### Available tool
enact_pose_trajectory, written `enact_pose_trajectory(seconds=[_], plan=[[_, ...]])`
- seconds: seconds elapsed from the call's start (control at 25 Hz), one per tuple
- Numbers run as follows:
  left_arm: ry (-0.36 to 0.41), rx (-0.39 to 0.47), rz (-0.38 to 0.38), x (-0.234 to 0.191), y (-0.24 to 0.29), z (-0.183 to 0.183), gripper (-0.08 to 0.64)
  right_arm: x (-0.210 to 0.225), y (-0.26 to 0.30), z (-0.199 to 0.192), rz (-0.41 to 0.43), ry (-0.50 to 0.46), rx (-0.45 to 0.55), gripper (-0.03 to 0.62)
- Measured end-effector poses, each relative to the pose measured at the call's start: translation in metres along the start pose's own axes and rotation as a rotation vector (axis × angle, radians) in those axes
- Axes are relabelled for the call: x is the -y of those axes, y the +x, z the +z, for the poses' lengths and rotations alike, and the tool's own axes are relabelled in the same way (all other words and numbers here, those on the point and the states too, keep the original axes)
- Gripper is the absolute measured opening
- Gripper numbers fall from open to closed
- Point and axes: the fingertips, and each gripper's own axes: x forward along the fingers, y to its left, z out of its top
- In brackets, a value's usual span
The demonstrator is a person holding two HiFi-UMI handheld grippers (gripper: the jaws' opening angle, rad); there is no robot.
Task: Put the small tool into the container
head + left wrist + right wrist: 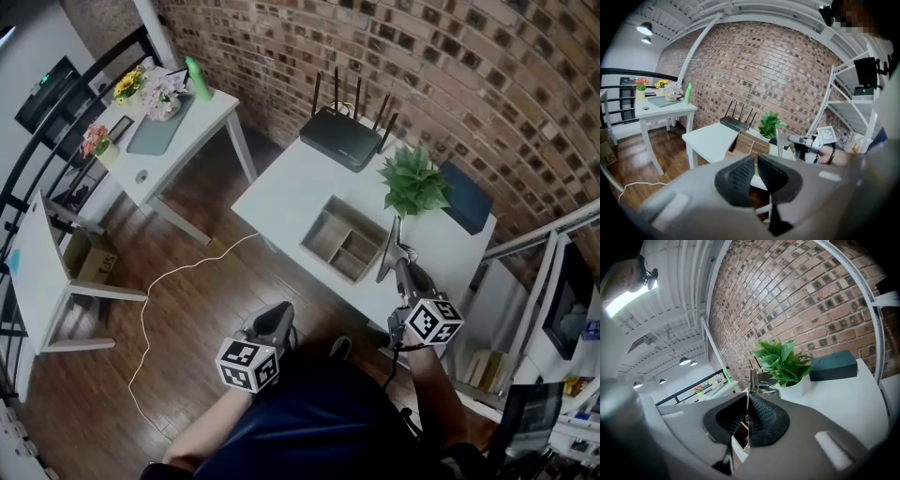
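Clamped shut in the right gripper (pixel 401 269), lower right of centre in the head view: the small tool (pixel 387 249), a thin metal strip standing up from the jaws. Just left of it, the divided wooden container (pixel 328 236). Best tipped down over one compartment, lowered in, then released. Left gripper (pixel 275 317), low centre: barely parted, empty.

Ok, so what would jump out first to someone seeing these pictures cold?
Most likely the right gripper, shut on a thin metal tool that sticks up beside the divided wooden container on the white table. Behind them a green potted plant and a black router stand near the brick wall; the left gripper hangs low, off the table.
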Motion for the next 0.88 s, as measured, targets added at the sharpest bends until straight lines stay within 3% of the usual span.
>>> enact_pose_trajectory(seconds=[0.4, 0.88], plan=[[-0.02, 0.013, 0.036, -0.009, -0.008, -0.001, 0.014, -0.023, 0.027, 0.012, 0.044, -0.134, 0.026, 0.015], [-0.021, 0.001, 0.044, -0.011, -0.011, -0.003, 0.012, -0.029, 0.062, -0.01, 0.054, -0.267, -0.013, 0.015]])
